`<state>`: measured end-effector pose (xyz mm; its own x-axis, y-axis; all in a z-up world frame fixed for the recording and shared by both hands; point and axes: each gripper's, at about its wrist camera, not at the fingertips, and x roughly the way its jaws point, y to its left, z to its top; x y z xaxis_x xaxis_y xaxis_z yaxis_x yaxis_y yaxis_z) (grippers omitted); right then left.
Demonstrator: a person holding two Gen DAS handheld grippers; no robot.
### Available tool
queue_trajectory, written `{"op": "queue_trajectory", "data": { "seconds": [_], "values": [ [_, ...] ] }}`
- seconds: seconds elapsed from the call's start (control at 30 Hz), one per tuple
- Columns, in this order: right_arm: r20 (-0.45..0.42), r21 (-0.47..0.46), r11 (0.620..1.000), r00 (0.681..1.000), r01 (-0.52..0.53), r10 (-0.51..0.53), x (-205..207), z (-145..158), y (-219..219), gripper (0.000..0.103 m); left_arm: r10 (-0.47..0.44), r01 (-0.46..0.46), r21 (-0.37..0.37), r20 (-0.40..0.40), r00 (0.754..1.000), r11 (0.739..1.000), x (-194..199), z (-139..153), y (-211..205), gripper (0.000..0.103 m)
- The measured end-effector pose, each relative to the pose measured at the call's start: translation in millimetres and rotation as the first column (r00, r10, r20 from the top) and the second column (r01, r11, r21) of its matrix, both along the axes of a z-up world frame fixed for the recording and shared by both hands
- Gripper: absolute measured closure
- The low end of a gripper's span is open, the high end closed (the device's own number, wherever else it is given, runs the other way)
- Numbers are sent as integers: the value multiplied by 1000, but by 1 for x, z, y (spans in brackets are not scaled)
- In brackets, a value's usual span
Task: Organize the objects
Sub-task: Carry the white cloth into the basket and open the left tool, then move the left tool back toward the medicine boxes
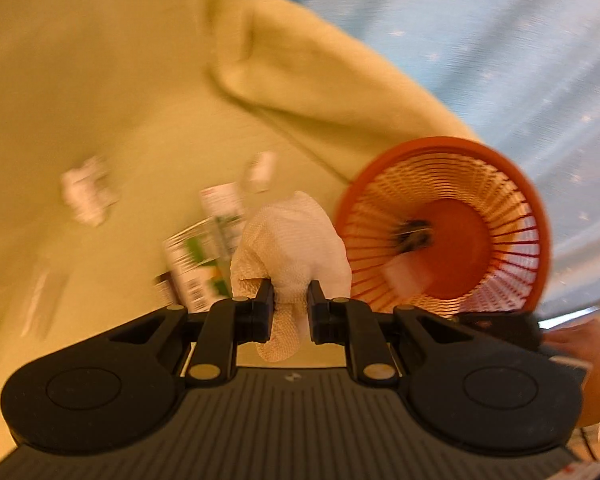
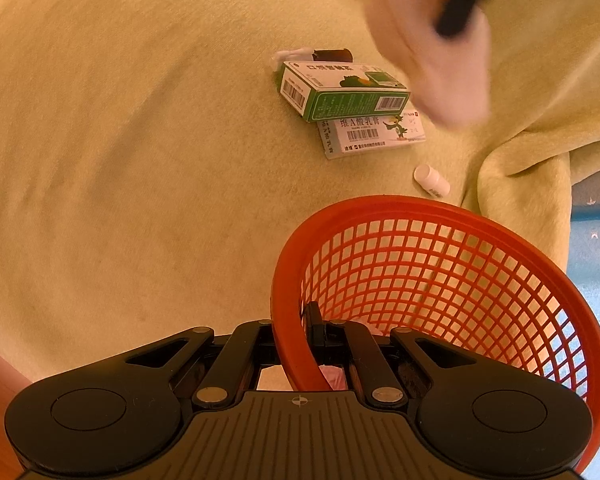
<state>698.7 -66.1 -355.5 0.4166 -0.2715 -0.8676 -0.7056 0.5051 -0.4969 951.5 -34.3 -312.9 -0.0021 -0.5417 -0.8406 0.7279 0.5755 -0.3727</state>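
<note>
Now left claw (image 1: 290, 304) pinching white mesh wad (image 1: 292, 244); right claw (image 2: 291, 330) clamping basket rim (image 2: 284, 320).

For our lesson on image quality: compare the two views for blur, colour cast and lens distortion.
Left wrist view: motion blur smears the red basket and boxes; the held white gauze stays fairly sharp. Right wrist view: green box crisp, only the far tool is blurred. Both: warm yellow cast, fisheye bending, dark corners.
</note>
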Motion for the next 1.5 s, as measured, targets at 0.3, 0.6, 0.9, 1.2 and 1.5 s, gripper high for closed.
{"op": "queue_trajectory", "data": {
  "seconds": [0.3,0.6,0.9,1.2,1.5],
  "values": [
    [11,10,1000,1000,9,-9,-1,3,-2,102,-154,140,-192,-59,986,971,-23,17,-60,72],
    [10,17,1000,1000,16,-16,-2,4,-3,102,-110,106,-109,-27,994,988,-18,3,-40,71],
    [5,18,1000,1000,13,-13,-3,3,-3,102,17,-17,13,2,1000,1000,8,-23,7,71],
    [0,16,1000,1000,14,-14,-4,3,-3,102,93,-93,78,-4,996,993,22,-37,37,71],
    [-1,11,1000,1000,9,-9,-2,3,-2,102,124,-123,122,2,992,985,27,-45,52,67]
  ]
}}
